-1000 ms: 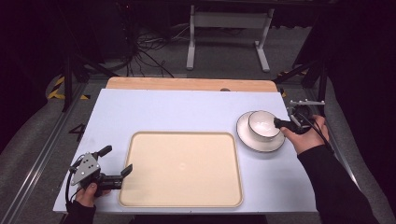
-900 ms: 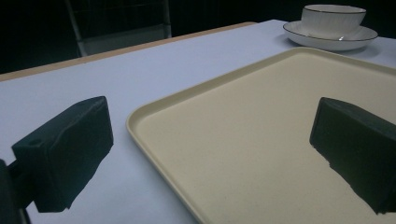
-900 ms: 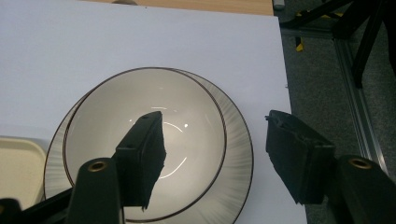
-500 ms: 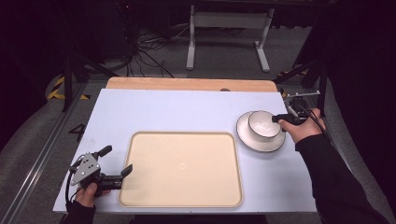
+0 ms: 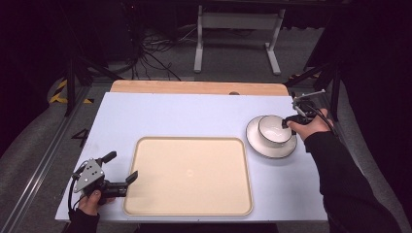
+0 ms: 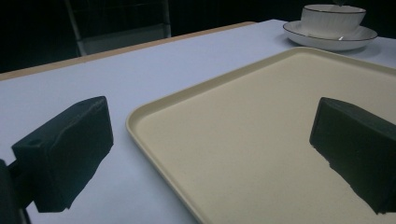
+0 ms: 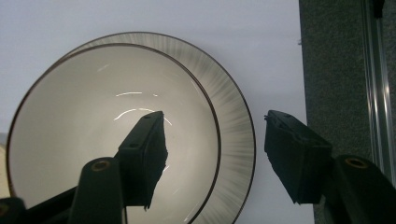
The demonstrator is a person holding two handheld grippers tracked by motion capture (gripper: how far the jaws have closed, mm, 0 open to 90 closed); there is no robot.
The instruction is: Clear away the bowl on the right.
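A white bowl [image 5: 272, 129] with a dark rim sits on a white plate [image 5: 270, 148] at the table's right side. My right gripper [image 5: 285, 122] is open and straddles the bowl's right rim: one jaw hangs inside the bowl [image 7: 112, 135], the other outside it, over the plate [image 7: 233, 135]. Whether the jaws touch the rim I cannot tell. My left gripper [image 5: 119, 167] rests open at the front left, its jaws pointing at the left edge of a large cream tray [image 5: 189, 174]. That tray [image 6: 252, 121] lies bare between the left jaws, with bowl [image 6: 332, 18] and plate beyond.
The table has a pale blue-white top [image 5: 184, 116] with a wooden strip [image 5: 194, 87] along the far edge. A metal stand [image 5: 233, 29] and cables lie on the dark floor behind. The table's right edge [image 7: 300, 70] runs close to the plate.
My right gripper has moved left from beside the plate onto the bowl's rim, one jaw now inside the bowl. The left gripper has stayed still.
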